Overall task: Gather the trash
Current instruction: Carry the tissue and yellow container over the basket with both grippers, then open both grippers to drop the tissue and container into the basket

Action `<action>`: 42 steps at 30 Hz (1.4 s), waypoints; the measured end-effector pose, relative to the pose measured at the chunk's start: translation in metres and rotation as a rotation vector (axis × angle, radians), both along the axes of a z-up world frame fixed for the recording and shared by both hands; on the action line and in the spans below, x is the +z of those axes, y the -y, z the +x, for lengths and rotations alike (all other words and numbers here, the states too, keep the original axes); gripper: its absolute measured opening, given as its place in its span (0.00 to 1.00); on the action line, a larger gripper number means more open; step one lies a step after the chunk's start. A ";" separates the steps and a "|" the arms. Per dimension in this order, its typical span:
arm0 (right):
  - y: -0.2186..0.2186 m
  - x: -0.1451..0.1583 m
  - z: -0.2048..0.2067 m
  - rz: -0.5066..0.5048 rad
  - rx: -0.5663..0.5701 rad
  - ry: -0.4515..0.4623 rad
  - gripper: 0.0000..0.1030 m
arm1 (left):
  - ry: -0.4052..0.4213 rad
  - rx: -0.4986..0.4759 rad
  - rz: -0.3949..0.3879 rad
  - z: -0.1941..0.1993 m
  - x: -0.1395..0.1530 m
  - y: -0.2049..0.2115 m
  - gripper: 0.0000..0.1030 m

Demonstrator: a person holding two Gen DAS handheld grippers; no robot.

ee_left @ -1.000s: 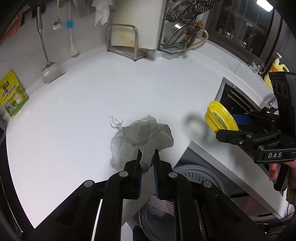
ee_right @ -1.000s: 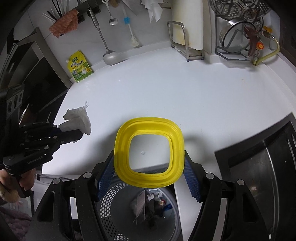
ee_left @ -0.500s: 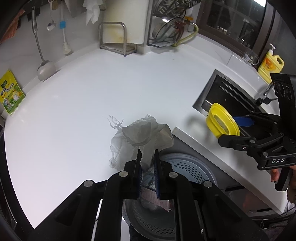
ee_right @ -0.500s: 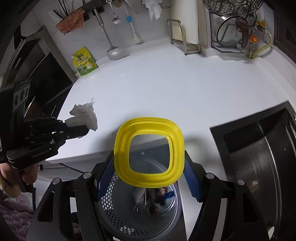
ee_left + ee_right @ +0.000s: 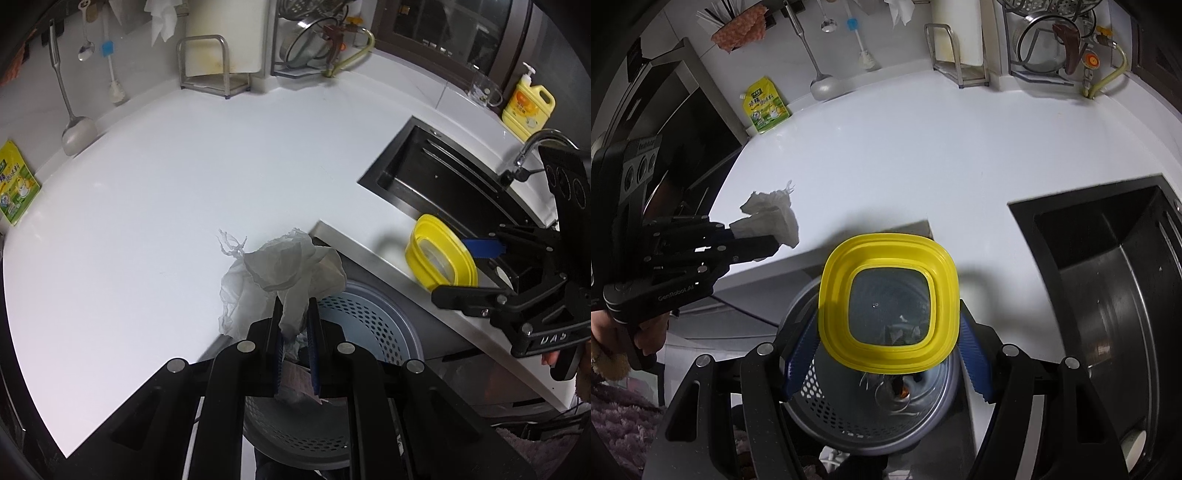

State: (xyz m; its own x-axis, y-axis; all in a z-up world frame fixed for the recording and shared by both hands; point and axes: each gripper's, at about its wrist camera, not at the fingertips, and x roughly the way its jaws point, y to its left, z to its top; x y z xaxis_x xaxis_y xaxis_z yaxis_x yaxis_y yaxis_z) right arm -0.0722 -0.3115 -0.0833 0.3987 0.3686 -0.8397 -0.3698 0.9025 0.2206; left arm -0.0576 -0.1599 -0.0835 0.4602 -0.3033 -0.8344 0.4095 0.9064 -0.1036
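Both my hands have drifted off the counter (image 5: 155, 206); the waste basket (image 5: 364, 325) now sits at 6 o'clock. My left gripper (image 5: 294, 325) is clamped on the crumpled tissue (image 5: 284, 269). My right gripper (image 5: 886, 345) is spread wide, gripping the yellow lid (image 5: 888, 299).

A white countertop (image 5: 155, 206) is seen with a green-yellow pouch (image 5: 764, 105), a metal rack (image 5: 212, 68) and a yellow soap bottle (image 5: 528, 107) resting on it
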 end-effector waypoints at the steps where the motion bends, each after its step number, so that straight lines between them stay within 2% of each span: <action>1: 0.000 -0.002 -0.004 0.002 0.001 -0.005 0.65 | -0.001 -0.003 0.001 -0.001 -0.001 0.002 0.11; 14: -0.003 -0.014 -0.030 0.013 0.005 -0.037 0.65 | -0.021 -0.025 0.010 -0.014 -0.008 0.009 0.11; 25: -0.012 -0.039 -0.044 -0.007 0.019 -0.101 0.65 | -0.110 -0.032 0.001 -0.026 -0.037 0.011 0.12; 30: -0.016 -0.051 -0.048 -0.018 0.022 -0.123 0.65 | -0.170 -0.045 -0.005 -0.030 -0.052 0.012 0.16; 35: -0.018 -0.055 -0.047 -0.018 0.026 -0.137 0.66 | -0.198 -0.052 0.002 -0.032 -0.060 0.014 0.16; 37: -0.019 -0.058 -0.047 -0.017 0.029 -0.149 0.67 | -0.200 -0.052 -0.004 -0.032 -0.061 0.014 0.21; 40: -0.021 -0.060 -0.046 -0.021 0.041 -0.158 0.73 | -0.201 -0.052 -0.010 -0.032 -0.060 0.014 0.40; 41: -0.022 -0.061 -0.046 -0.019 0.043 -0.160 0.75 | -0.200 -0.051 -0.008 -0.032 -0.060 0.014 0.51; 42: -0.022 -0.061 -0.045 -0.014 0.044 -0.163 0.76 | -0.200 -0.050 -0.010 -0.032 -0.059 0.014 0.57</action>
State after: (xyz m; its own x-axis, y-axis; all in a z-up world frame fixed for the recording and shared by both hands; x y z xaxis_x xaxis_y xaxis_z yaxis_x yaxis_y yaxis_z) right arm -0.1172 -0.2896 -0.1444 0.2403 0.3704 -0.8973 -0.3691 0.8898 0.2685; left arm -0.0895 -0.1736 -0.1427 0.2701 -0.3305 -0.9043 0.4246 0.8839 -0.1962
